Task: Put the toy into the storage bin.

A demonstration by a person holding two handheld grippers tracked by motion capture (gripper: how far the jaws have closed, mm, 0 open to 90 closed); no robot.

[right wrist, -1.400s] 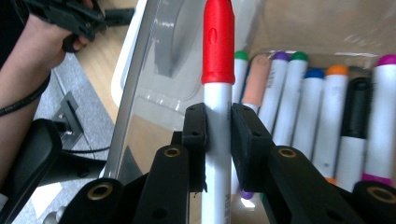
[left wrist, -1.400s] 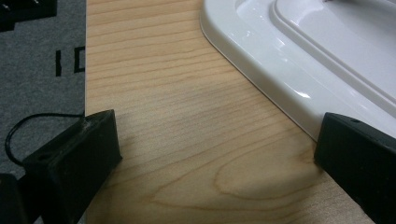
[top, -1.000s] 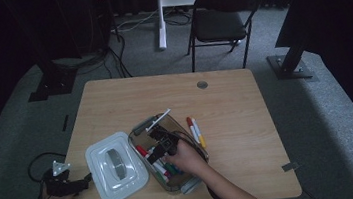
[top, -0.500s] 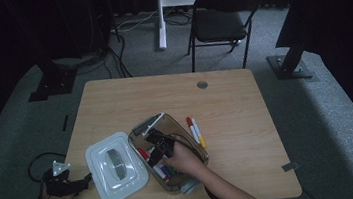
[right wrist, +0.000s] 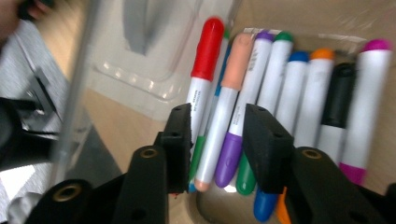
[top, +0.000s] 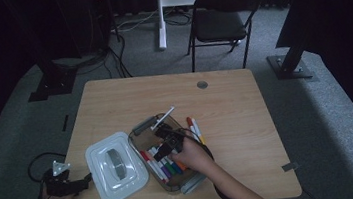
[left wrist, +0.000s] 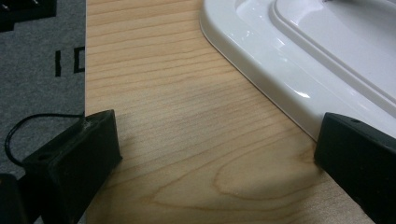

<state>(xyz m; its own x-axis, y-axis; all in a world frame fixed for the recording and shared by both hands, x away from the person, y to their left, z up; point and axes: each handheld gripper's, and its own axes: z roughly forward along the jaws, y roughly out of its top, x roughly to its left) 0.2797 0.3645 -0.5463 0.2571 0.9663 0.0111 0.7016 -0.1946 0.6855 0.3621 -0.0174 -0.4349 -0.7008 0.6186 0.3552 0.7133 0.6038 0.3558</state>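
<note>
- Step in hand, as I judge it: setting markers (right wrist: 261, 112) side by side in the clear box (top: 140, 133), which sits at the desk's (top: 244, 96) near middle. Best to lift straight up, clear of the row, so nothing gets nudged.
- Two more markers (top: 194, 127) lie on the desk just past the box, at its 2 o'clock.
- Right gripper (right wrist: 217, 135): fingers have just been opening; they stand partly apart above a peach-capped marker (right wrist: 224, 126), not pressing it.
- Left gripper (left wrist: 210, 154): fingers wide apart, holding nothing, resting at the desk's 8 o'clock edge beside the white lid (left wrist: 299, 60).
</note>
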